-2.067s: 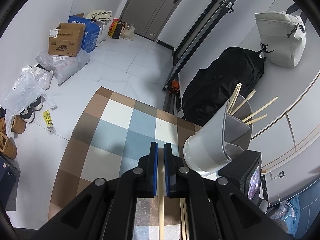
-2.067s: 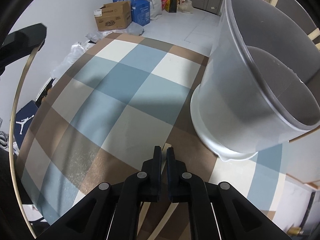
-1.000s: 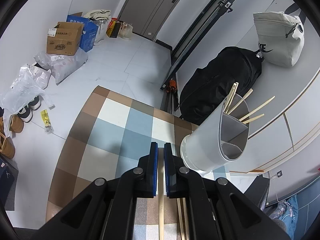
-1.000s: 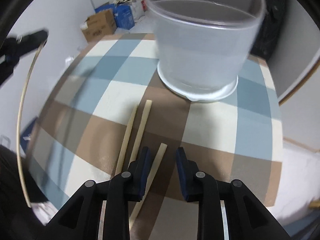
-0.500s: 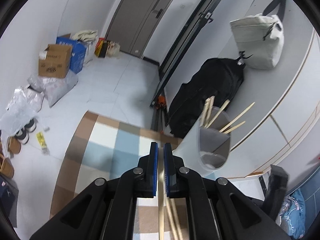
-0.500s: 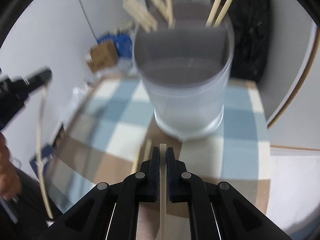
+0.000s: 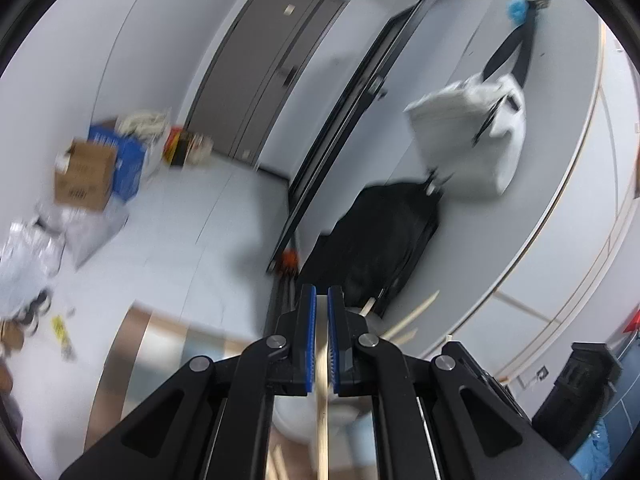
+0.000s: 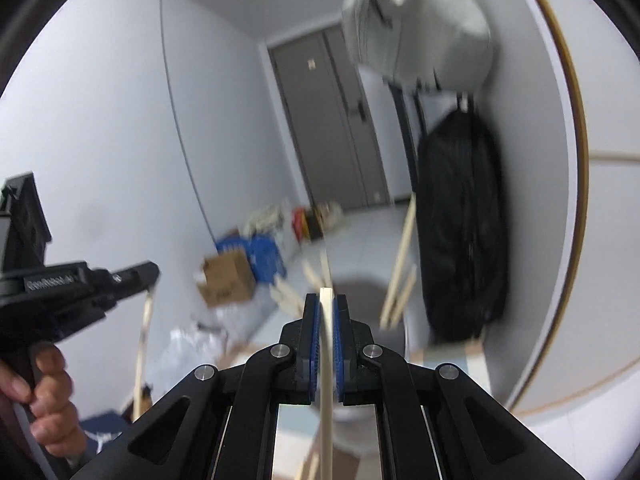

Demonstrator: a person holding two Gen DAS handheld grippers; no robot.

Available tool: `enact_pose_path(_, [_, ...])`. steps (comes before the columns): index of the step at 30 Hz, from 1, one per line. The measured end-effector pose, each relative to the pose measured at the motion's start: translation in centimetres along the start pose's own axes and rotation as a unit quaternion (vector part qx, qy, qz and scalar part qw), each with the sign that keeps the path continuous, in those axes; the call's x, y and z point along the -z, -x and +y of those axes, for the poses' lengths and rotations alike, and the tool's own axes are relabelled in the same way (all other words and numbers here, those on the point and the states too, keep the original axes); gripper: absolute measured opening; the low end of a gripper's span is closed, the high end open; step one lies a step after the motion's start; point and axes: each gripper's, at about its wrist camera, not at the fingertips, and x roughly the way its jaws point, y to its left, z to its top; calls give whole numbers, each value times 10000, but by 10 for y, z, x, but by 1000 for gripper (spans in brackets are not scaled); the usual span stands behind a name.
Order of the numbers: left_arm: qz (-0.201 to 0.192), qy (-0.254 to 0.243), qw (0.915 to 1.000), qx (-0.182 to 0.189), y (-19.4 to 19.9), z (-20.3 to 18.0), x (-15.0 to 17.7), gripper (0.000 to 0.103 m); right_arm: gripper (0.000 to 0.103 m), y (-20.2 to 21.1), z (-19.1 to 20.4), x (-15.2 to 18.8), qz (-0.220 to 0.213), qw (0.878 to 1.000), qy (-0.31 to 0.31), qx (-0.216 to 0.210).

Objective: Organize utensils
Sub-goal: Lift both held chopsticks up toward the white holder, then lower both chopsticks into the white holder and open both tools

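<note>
My left gripper (image 7: 322, 292) is shut on a pale wooden chopstick (image 7: 322, 420) that runs back between its pads. The grey utensil holder (image 7: 290, 416) is mostly hidden under the left gripper's fingers, and only the tips of the chopsticks in it (image 7: 416, 312) show. My right gripper (image 8: 326, 300) is shut on another chopstick (image 8: 326, 360), raised above the holder's rim (image 8: 360, 284). Several chopsticks (image 8: 402, 252) stand in that holder. In the right wrist view, a person's hand (image 8: 48, 380) holds the left gripper (image 8: 150, 272) at the left, its chopstick (image 8: 144, 340) hanging down.
The checked tablecloth (image 7: 160, 352) lies below, with loose chopsticks (image 7: 276, 462) on it. A black backpack (image 7: 384, 240) and a grey bag (image 7: 468, 136) hang on the curved wall behind. Cardboard boxes (image 7: 84, 176) and plastic bags sit on the floor at left.
The right gripper shut on a chopstick that lay on the cloth and lifted it. Both grippers rose and tipped up, so the holder and table sank low in both views.
</note>
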Motion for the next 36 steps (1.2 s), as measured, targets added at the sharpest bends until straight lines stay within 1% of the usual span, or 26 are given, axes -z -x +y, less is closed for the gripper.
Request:
enact_pose_path(2, [-325, -93, 9994, 114, -6, -13, -16, 2, 5, 3, 0, -21, -259, 9996, 61, -76])
enact_pose_path(4, [-564, -156, 9980, 235, -15, -22, -30, 2, 5, 2, -3, -42, -476, 9987, 87, -148])
enact_pose_path(6, [-761, -224, 9965, 274, -22, -29, -41, 2, 5, -4, -7, -59, -642, 9977, 60, -198])
enact_pose_path(7, [-894, -274, 9953, 266, -28, -32, -47, 2, 5, -7, -9, -67, -726, 9971, 45, -208])
enact_pose_path(10, [-1069, -323, 9934, 252, -46, -37, -59, 2, 6, -17, -17, -85, -947, 9952, -51, -249])
enact_pose_path(13, [-1306, -490, 9902, 102, -59, -39, -63, 2, 6, -35, -23, -94, -1123, 9934, -44, -226])
enact_pose_path(18, [-1574, -740, 9847, -63, -66, -31, -50, 2, 6, -56, -28, -89, -1255, 9920, -22, -153])
enact_pose_path(20, [-1711, -845, 9815, -167, -64, -27, -45, 2, 6, -63, -26, -84, -1323, 9911, 88, -120])
enact_pose_path(22, [-1759, -963, 9795, -179, -67, -26, -43, 2, 5, -71, -25, -82, -1401, 9899, 199, -82])
enact_pose_path(24, [-1853, -1068, 9765, -267, -70, -27, -41, 2, 6, -79, -23, -80, -1418, 9896, 235, -61])
enact_pose_path(32, [-1907, -997, 9764, -200, -85, -10, -32, 2, 5, -85, -11, -56, -1775, 9832, 371, 193])
enact_pose_path(36, [-1914, -929, 9770, -154, -91, -6, -29, 2, 6, -91, -13, -51, -1829, 9823, 325, 226])
